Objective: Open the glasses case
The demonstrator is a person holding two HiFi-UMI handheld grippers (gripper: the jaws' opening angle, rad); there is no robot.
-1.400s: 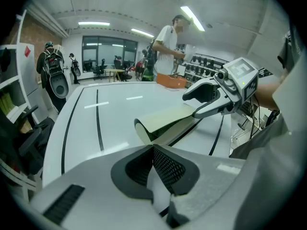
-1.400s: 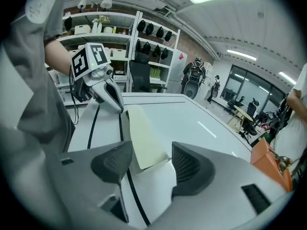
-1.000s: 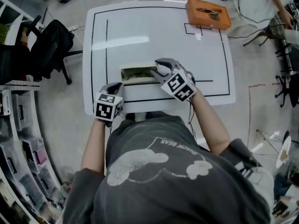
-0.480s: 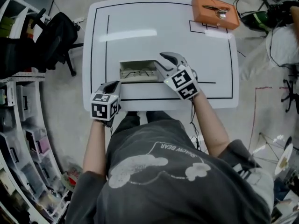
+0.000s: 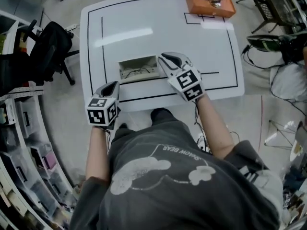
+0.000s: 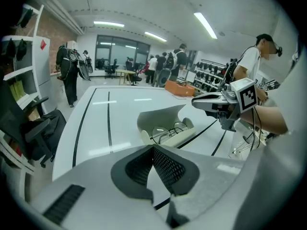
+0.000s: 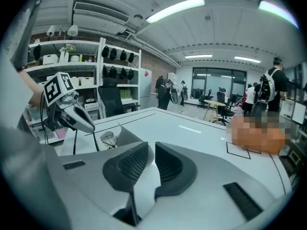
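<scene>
The pale glasses case (image 5: 139, 67) lies open on the white table (image 5: 144, 18), lid raised at the back, a pair of thin-rimmed glasses (image 6: 168, 131) inside. My right gripper (image 5: 165, 57) hovers just right of the case, off it; its jaws are closing, a narrow gap is left and nothing is between them (image 7: 151, 150). My left gripper (image 5: 111, 86) hangs over the table's near edge, in front of and left of the case, shut and empty (image 6: 153, 148). Each gripper shows in the other's view: the right one (image 6: 196, 102), the left one (image 7: 88, 126).
An orange box (image 5: 209, 0) sits at the table's far right corner. Black lines mark the tabletop. A black office chair (image 5: 48, 47) stands left of the table, with shelving (image 5: 19, 143) along the left wall. People stand in the room beyond.
My right gripper has come off the case's right end and stands a little clear of it. My left gripper has drawn back towards the table's near edge. The case stays open.
</scene>
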